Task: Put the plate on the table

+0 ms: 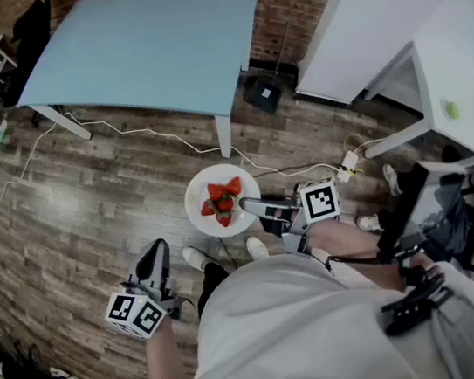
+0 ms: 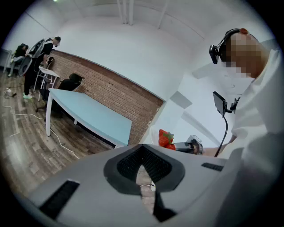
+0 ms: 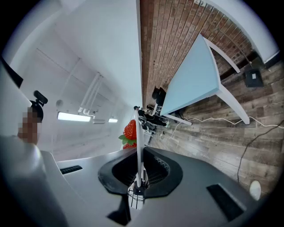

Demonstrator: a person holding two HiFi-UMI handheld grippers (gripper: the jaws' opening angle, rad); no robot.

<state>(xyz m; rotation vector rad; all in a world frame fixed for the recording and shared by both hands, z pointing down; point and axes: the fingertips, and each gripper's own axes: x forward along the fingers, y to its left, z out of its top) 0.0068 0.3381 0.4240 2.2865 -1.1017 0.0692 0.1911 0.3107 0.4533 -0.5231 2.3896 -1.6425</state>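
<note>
A white plate carrying red strawberries hangs over the wood floor in front of me. My right gripper is shut on its right rim. The right gripper view shows the plate edge-on, rising from between the closed jaws, with a strawberry beside it. The light-blue table stands further ahead against the brick wall, apart from the plate. My left gripper is low at the left, shut with nothing in it. Its own view looks toward the table and the strawberries.
A white cable runs across the floor under the table, and a black box sits by the wall. White furniture and a white desk fill the right side. My shoes are just below the plate. People stand far left.
</note>
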